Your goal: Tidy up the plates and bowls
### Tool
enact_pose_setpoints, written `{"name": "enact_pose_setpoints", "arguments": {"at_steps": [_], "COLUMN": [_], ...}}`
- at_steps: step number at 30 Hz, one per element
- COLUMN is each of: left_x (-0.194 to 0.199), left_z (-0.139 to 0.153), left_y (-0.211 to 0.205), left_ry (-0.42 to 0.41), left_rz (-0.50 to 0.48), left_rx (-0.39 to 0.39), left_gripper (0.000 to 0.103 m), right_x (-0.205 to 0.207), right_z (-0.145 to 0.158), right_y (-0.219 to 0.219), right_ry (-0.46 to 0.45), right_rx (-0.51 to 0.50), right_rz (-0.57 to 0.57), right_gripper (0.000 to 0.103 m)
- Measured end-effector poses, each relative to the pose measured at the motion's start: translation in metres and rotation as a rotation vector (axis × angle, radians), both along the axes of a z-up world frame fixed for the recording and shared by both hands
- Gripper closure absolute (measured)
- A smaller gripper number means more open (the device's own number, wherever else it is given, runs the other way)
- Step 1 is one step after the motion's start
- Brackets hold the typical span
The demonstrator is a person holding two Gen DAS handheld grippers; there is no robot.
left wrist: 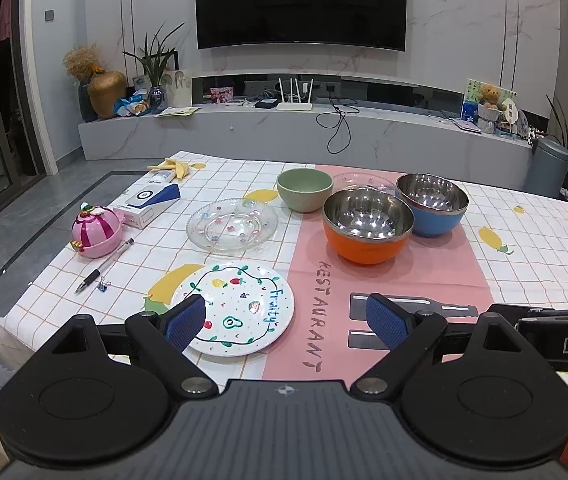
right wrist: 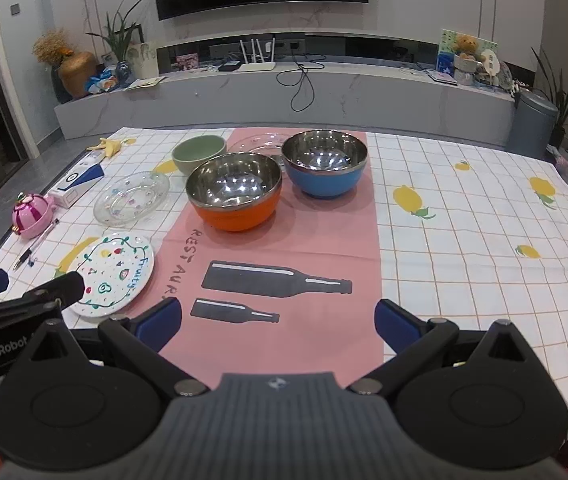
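Both grippers are hovering with fingers spread wide, empty — the left gripper [left wrist: 286,320] over the fruity plate [left wrist: 239,308], the right gripper [right wrist: 277,320] over the pink runner [right wrist: 279,248]. Only the right view is showing bare checked surface [right wrist: 484,240] stretching rightward. Orange bowl [right wrist: 235,192] and blue bowl [right wrist: 324,164] are sitting just beside each other, with the green bowl [right wrist: 197,154] and the glass plate [right wrist: 131,198] to their left.

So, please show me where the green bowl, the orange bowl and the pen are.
green bowl [left wrist: 304,190], left wrist view, inside
orange bowl [right wrist: 235,213], right wrist view, outer wall
pen [left wrist: 103,266], left wrist view, barrel
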State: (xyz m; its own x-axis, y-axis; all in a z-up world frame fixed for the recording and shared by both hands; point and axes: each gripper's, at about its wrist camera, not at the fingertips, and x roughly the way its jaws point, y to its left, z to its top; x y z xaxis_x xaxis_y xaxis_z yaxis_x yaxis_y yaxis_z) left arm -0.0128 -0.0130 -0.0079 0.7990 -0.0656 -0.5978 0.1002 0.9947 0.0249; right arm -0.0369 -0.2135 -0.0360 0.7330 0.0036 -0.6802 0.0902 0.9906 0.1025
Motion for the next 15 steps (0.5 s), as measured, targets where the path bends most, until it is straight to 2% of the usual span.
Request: {"name": "enact_pose_setpoints", "arguments": {"at_steps": [11,15], "left_x": [0.0022,0.0001], "left_z": [-0.0017,-0.0012], "left_y": [0.0050,0.0075], "left_ry": [0.002,-0.027], "left_rz": [0.008,-0.032], "left_rx": [-0.023,-0.059], "left_gripper": [0.000,0.000], "right_x": [0.0010,0.0013], "right_z": [0.0001,-0.0022], "right_y": [0.0040,0.0052], "right_ry": [0.003,-0.002], "right_rx": [-0.011,-0.018], "right_rz": [0.006,0.011], "right_gripper": [0.003,0.003]}}
